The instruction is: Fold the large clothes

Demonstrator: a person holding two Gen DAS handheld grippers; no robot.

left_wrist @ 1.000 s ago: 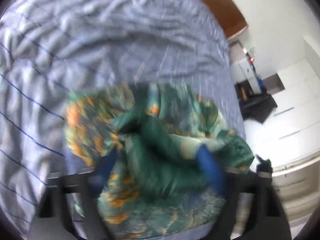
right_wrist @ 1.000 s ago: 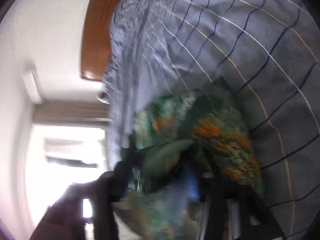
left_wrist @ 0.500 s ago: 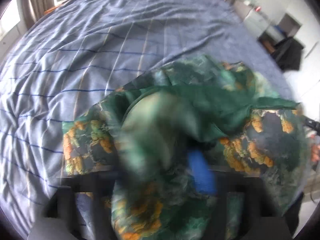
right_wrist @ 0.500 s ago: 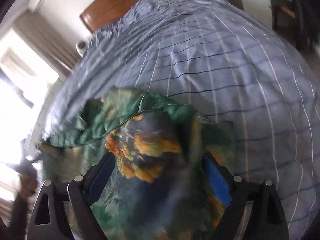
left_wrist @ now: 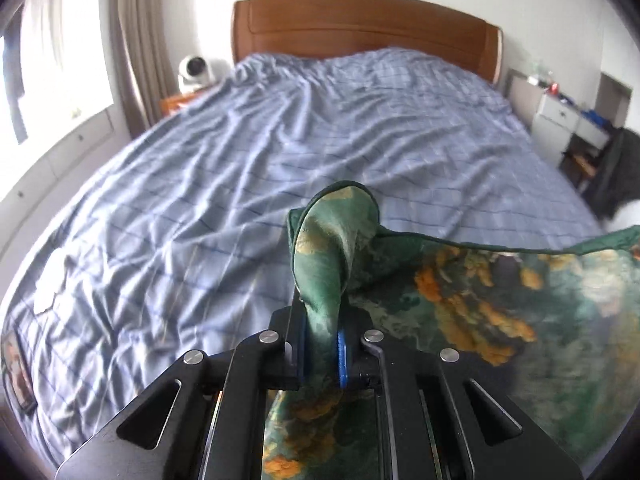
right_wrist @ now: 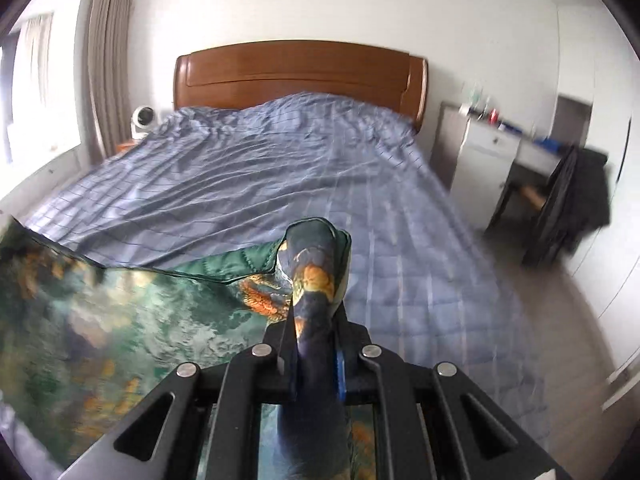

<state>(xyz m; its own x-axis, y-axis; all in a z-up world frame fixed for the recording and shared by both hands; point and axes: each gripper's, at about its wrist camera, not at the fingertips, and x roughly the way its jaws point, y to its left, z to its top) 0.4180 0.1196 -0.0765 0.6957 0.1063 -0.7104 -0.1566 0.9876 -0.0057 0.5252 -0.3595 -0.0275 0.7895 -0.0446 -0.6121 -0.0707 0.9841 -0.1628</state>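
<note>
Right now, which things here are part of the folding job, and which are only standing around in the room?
For the job:
- green patterned cloth
- left gripper, shut on the cloth
- right gripper, closing on the cloth
- bed, the work surface

Just there:
- white fan
- white cabinet
- dark clothing on a chair

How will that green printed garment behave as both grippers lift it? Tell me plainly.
Probably floppy: the green printed garment bunches into a narrow fold where the left gripper pinches it and hangs loose between there and the right gripper. Its sheen suggests smooth cloth that may slip from the closing jaws. It looks light: the raised edge sags only gently.
</note>
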